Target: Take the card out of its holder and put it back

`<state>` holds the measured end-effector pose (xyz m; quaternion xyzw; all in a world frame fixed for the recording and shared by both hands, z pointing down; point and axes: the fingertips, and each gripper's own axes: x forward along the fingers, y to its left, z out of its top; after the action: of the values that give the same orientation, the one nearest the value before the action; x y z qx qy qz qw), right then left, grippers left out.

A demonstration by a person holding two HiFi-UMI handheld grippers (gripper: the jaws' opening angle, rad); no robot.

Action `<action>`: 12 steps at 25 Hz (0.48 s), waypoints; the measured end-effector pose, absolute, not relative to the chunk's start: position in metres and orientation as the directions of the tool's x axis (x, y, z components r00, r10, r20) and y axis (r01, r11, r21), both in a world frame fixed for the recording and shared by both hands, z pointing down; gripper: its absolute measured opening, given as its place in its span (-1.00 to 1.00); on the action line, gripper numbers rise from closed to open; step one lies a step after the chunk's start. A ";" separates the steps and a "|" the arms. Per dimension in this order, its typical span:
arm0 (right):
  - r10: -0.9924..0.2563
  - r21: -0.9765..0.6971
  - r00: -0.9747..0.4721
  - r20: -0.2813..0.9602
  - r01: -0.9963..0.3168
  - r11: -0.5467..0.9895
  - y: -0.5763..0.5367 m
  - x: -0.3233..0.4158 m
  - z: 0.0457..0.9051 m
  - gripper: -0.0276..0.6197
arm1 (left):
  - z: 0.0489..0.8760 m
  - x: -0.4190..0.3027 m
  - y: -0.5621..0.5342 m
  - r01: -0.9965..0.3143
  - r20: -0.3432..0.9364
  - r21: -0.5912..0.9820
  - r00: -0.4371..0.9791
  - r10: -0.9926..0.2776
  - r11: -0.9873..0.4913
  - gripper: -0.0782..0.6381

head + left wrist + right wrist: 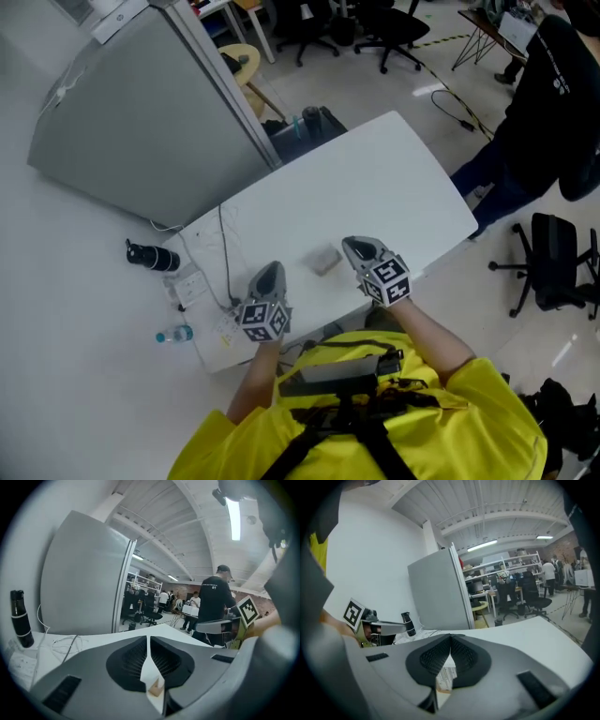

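A small grey card holder [324,261] lies flat on the white table [375,178] between my two grippers. My left gripper [270,269] rests to its left, near the table's front edge. Its jaws meet at the tip [148,639], shut with nothing pinched there. My right gripper [355,244] sits just right of the holder, jaws also together at the tip [451,638]. Through the gap under the right jaws a printed card-like piece [446,677] shows; I cannot tell whether it is touched. A small brown bit [156,689] shows under the left jaws.
A tall grey partition [141,112] stands at the table's back left. A black bottle [150,255], a power strip [192,286], a thin cable [225,253] and a water bottle [174,334] lie at the left end. A person in black [548,103] and an office chair [555,262] are to the right.
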<state>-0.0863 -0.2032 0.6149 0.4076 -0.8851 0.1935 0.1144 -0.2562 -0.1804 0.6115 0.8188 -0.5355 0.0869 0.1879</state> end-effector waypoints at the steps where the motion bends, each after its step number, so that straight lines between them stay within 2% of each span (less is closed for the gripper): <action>1: -0.675 -0.242 -0.654 0.341 -0.755 0.609 -0.204 -0.089 0.606 -0.90 | 0.608 -0.254 -0.179 -0.911 0.331 0.223 0.405 -0.852 -0.347 -0.78; 4: -0.671 -0.218 -0.676 0.304 -0.735 0.642 -0.203 -0.094 0.593 -0.90 | 0.599 -0.242 -0.177 -0.905 0.284 0.240 0.412 -0.866 -0.352 -0.78; 8: -0.676 -0.209 -0.660 0.327 -0.748 0.630 -0.197 -0.093 0.606 -0.90 | 0.584 -0.226 -0.172 -0.872 0.252 0.292 0.466 -0.848 -0.392 -0.78; 12: -0.679 -0.208 -0.646 0.349 -0.760 0.616 -0.192 -0.091 0.618 -0.90 | 0.581 -0.220 -0.174 -0.872 0.249 0.264 0.475 -0.844 -0.413 -0.78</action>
<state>-0.0906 -0.1918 0.6183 0.4037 -0.8910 0.1704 0.1188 -0.2204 -0.1738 0.5815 0.8397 -0.5108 0.0383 0.1804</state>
